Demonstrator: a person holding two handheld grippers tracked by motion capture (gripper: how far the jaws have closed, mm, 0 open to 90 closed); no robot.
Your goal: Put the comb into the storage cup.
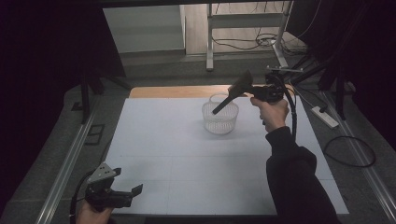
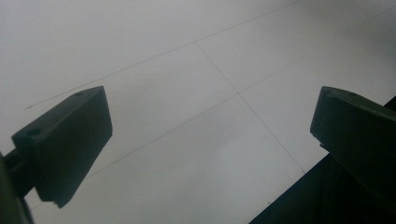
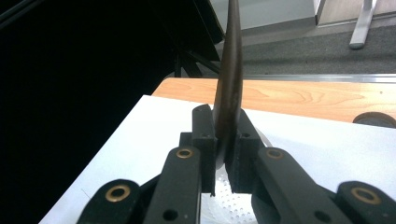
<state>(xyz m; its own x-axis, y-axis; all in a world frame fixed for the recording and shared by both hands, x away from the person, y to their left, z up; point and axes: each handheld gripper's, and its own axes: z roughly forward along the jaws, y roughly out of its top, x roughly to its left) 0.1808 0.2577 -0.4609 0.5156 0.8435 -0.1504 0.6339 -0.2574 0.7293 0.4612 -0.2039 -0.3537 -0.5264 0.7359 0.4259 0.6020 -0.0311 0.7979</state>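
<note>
A dark spatula-like utensil [image 1: 231,97] hangs tilted over a white perforated basket [image 1: 220,119] at the back middle of the white mat [image 1: 163,140]. Its handle end points down into the basket. My right gripper [image 1: 254,91] is shut on the utensil's broad end. In the right gripper view the thin dark utensil [image 3: 229,84] stands edge-on, clamped by the right gripper [image 3: 226,135], with the basket [image 3: 229,205] just below. My left gripper [image 1: 127,181] is low at the mat's front left corner. The left gripper [image 2: 210,126] is open there with only bare mat between its jaws.
A strip of wooden tabletop [image 1: 163,91] shows behind the mat. Metal rails [image 1: 65,168] run along both sides of the table. On the floor to the right lie a power strip [image 1: 325,116] and cables [image 1: 348,151]. A metal frame leg [image 1: 209,42] stands beyond the table.
</note>
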